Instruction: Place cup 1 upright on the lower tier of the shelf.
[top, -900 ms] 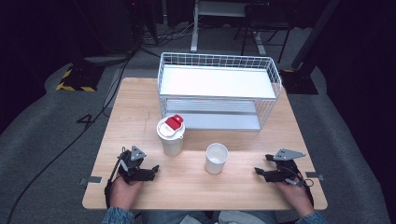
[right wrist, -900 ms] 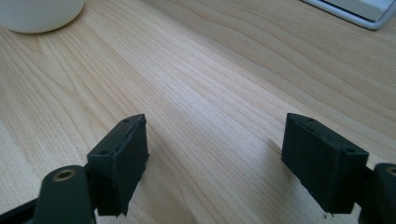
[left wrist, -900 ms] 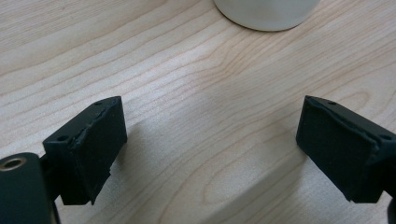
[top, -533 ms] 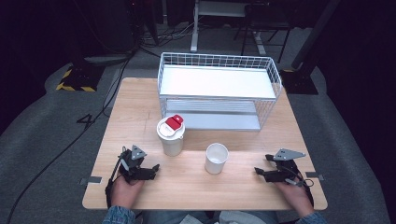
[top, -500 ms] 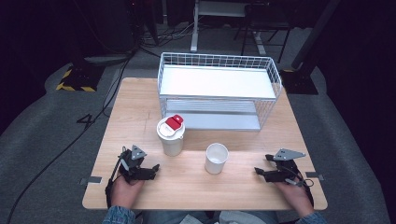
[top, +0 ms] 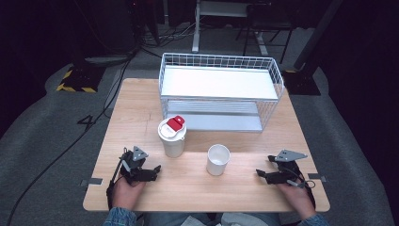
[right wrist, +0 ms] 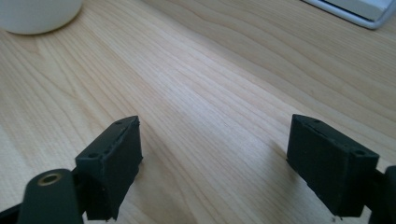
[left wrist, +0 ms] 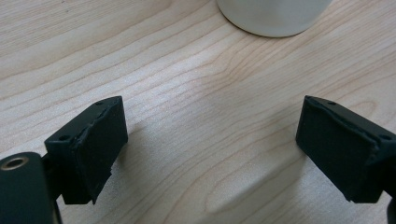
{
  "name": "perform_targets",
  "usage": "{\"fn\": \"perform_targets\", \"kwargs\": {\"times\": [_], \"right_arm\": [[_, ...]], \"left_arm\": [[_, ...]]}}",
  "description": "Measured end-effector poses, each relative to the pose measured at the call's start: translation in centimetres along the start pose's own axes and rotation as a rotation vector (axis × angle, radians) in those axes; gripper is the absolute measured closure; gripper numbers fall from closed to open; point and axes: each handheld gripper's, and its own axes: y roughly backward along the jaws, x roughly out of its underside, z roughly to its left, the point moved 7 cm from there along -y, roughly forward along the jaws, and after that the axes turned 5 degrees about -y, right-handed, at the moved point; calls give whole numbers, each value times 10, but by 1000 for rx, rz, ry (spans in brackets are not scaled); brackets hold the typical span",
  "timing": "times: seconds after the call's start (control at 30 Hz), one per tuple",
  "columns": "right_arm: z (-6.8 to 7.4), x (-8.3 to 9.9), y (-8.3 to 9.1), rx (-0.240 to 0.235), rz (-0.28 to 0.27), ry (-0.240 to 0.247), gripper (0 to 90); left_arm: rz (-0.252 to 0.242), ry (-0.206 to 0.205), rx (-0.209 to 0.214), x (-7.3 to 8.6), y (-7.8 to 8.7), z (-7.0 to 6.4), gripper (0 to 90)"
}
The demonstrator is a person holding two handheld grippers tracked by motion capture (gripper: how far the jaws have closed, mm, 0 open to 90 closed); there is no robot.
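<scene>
A white lidded cup with a red tab (top: 172,136) stands on the wooden table (top: 141,103), in front of a white wire rack (top: 221,92). To its right sits an open white paper cup (top: 218,159). My left gripper (top: 153,170) rests near the table's front left, open, with bare wood between its jaws; the lidded cup's base (left wrist: 273,16) lies just ahead of it. My right gripper (top: 261,175) lies at the front right, open and empty. The paper cup's base (right wrist: 37,14) shows at the upper left in the right gripper view.
The rack has two shelves and takes up the back half of the table. Its frame corner (right wrist: 355,11) shows at the top right of the right gripper view. Dark floor, cables and a desk frame (top: 226,19) lie beyond the table.
</scene>
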Motion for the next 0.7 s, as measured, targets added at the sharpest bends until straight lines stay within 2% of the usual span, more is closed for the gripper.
{"fn": "perform_targets", "kwargs": {"times": [0.03, 0.07, 0.1, 0.13, 0.33, 0.7], "right_arm": [[3, -3, 1, -1, -1, 12, 185], [9, -9, 3, -22, -19, 20, 185], [9, -9, 3, -22, -19, 20, 185], [15, -17, 5, -45, -34, 31, 185], [30, -35, 9, -90, -77, 52, 185], [56, -57, 8, -153, -106, 71, 185]], "left_arm": [[0, 0, 0, 0, 0, 0, 95], [0, 0, 0, 0, 0, 0, 95], [0, 0, 0, 0, 0, 0, 95], [0, 0, 0, 0, 0, 0, 95], [0, 0, 0, 0, 0, 0, 95], [0, 0, 0, 0, 0, 0, 95]]}}
